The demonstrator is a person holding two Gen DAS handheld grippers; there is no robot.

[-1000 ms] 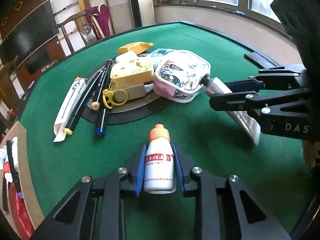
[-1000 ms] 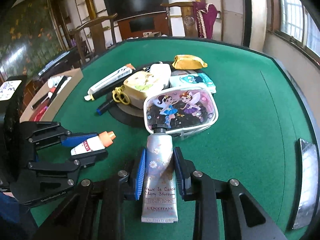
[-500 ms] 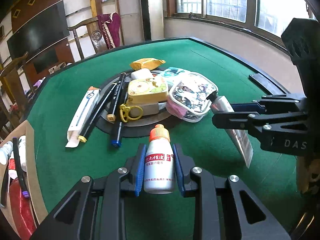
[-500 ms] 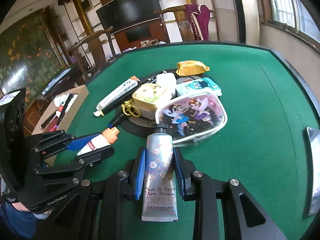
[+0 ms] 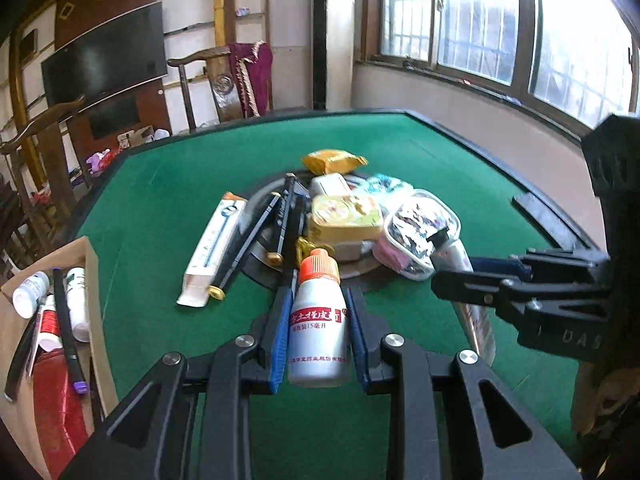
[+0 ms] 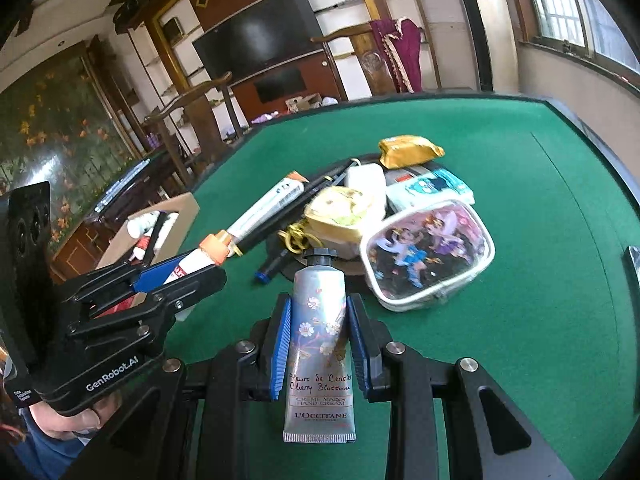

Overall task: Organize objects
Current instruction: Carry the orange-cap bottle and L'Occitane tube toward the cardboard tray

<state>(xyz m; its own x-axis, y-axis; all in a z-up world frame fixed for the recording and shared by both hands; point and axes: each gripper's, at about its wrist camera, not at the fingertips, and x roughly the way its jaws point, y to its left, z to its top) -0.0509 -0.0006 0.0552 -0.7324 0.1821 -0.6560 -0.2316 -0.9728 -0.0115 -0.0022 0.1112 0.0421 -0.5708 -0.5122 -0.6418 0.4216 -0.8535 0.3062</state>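
My left gripper (image 5: 318,328) is shut on a small white bottle with an orange cap (image 5: 318,328), held above the green table. It also shows at the left of the right wrist view (image 6: 200,258). My right gripper (image 6: 318,340) is shut on a silver hand cream tube (image 6: 320,344) with a black cap, also held above the table; the tube shows in the left wrist view (image 5: 474,320). A pile lies on a dark round mat (image 5: 260,268): toothpaste box (image 5: 212,248), black pens (image 5: 256,240), yellow case (image 5: 344,220), clear cartoon pouch (image 6: 428,252), gold packet (image 6: 408,152).
An open cardboard box (image 5: 94,300) with small bottles, a pen and a red item stands off the table's left edge; it also shows in the right wrist view (image 6: 176,212). Wooden chairs (image 5: 224,80) stand beyond the far edge. A dark raised rim (image 5: 540,216) borders the table.
Both grippers have lifted and pulled back from the pile with their items still held. The cardboard box at the left has come into fuller view.
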